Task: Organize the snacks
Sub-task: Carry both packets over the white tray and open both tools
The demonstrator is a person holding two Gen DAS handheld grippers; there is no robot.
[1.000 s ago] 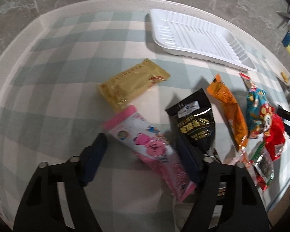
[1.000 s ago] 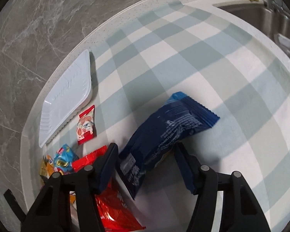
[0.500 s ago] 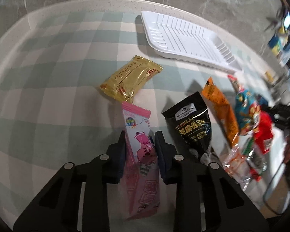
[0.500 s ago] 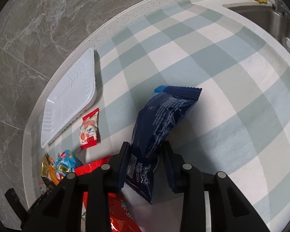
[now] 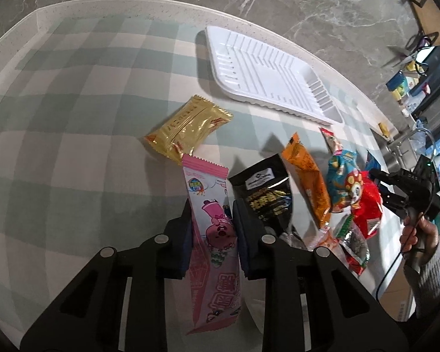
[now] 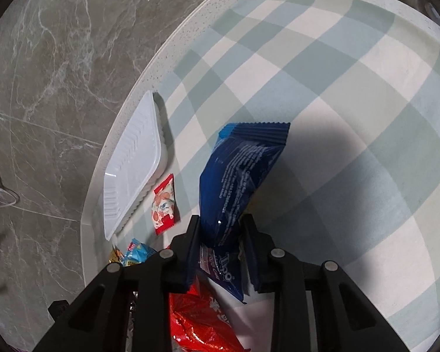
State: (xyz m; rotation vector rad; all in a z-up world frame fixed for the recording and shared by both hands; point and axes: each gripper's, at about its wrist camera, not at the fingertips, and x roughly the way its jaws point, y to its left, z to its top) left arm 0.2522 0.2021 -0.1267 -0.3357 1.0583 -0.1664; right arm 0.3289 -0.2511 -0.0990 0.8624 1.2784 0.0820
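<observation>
My left gripper is shut on a long pink snack packet and holds it lifted above the checked cloth. My right gripper is shut on a blue snack packet and holds it raised off the cloth; this gripper also shows in the left wrist view at the far right. A white ribbed tray lies empty at the back of the counter; it also shows in the right wrist view.
On the cloth lie a gold packet, a black packet, an orange packet, a teal packet, a red packet and a small red-white packet. A marble wall stands behind. A sink is at right.
Both grippers closed on their packets, the pink one on the left and the blue one on the right, and lifted them off the cloth. Both packets now stand lengthwise between the jaws.
</observation>
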